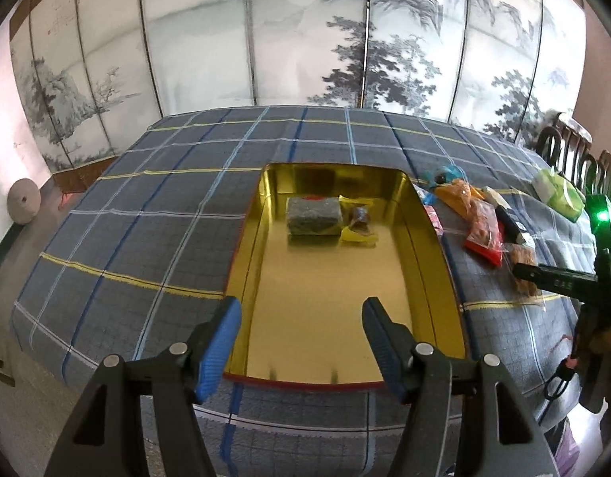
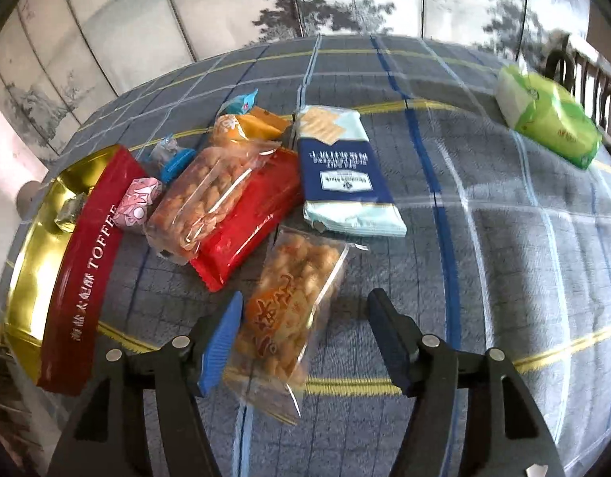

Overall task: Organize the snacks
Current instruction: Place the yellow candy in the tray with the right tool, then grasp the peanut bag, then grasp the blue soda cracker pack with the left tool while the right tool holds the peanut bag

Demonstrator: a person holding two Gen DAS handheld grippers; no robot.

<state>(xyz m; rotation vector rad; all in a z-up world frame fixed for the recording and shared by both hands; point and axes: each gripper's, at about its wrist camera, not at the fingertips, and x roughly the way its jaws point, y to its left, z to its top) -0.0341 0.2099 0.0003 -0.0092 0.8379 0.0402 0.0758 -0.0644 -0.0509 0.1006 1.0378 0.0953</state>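
While the tin waits half filled: right gripper (image 2: 303, 342) over a clear snack packet (image 2: 289, 318).
Relation: packet lies between the spread fingers, nearer the blue left pad (image 2: 222, 342); long axis runs away from the gripper, tilted right.
Nearer hand: right; left gripper (image 1: 301, 342) hangs open and empty over the gold tin (image 1: 241, 238).
Packet: clear wrapper, fried golden pieces, orange lettering, flat on the plaid cloth (image 2: 504, 258).
Pads: apparently not yet pressing.

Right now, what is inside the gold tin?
Inside the gold tin: a grey wrapped block and a yellow-wrapped snack, side by side at the far end. Anything beneath them is hidden.
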